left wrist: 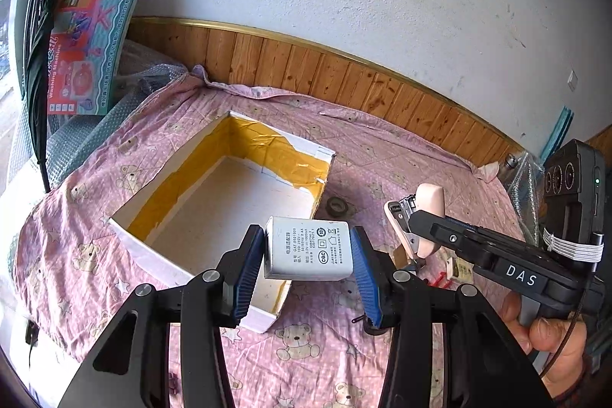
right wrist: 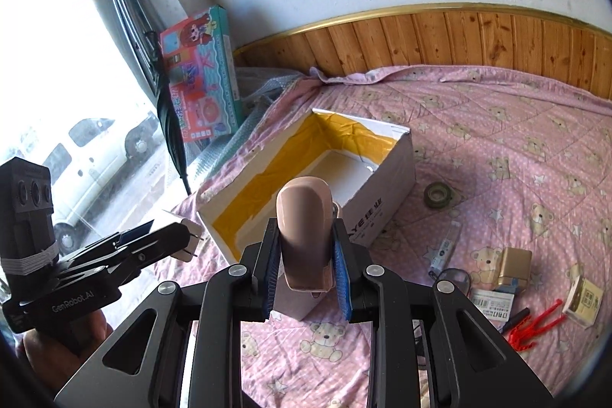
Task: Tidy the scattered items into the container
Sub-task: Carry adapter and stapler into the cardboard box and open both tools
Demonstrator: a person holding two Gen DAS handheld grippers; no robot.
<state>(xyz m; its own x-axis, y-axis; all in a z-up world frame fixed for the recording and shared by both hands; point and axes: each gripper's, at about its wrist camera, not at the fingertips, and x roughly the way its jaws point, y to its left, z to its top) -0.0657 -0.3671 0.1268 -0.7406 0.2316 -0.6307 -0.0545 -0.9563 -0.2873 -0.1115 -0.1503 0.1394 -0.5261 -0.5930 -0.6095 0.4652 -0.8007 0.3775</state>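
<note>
My left gripper (left wrist: pixel 307 238) is shut on a white power adapter (left wrist: pixel 308 249), held above the near right corner of the open white box (left wrist: pixel 199 163), whose inside is lined with yellow tape. My right gripper (right wrist: pixel 305 236) is shut on a pink stapler (right wrist: pixel 304 217) that stands upright between the blue pads, just in front of the box's (right wrist: pixel 386 201) near edge. The left wrist view shows the stapler (left wrist: pixel 430 195) to the right of the adapter. In the right wrist view the adapter (right wrist: pixel 189 241) shows its prongs at the left. The visible floor of the box is bare.
On the pink bear-print quilt (right wrist: pixel 497 148) lie a tape roll (right wrist: pixel 437 194), a small tube (right wrist: pixel 445 247), two small cartons (right wrist: pixel 514 268) (right wrist: pixel 583 299), a red clip (right wrist: pixel 535 325) and a label. A toy box (right wrist: pixel 202 75) and a folded umbrella (right wrist: pixel 168 109) stand by the window.
</note>
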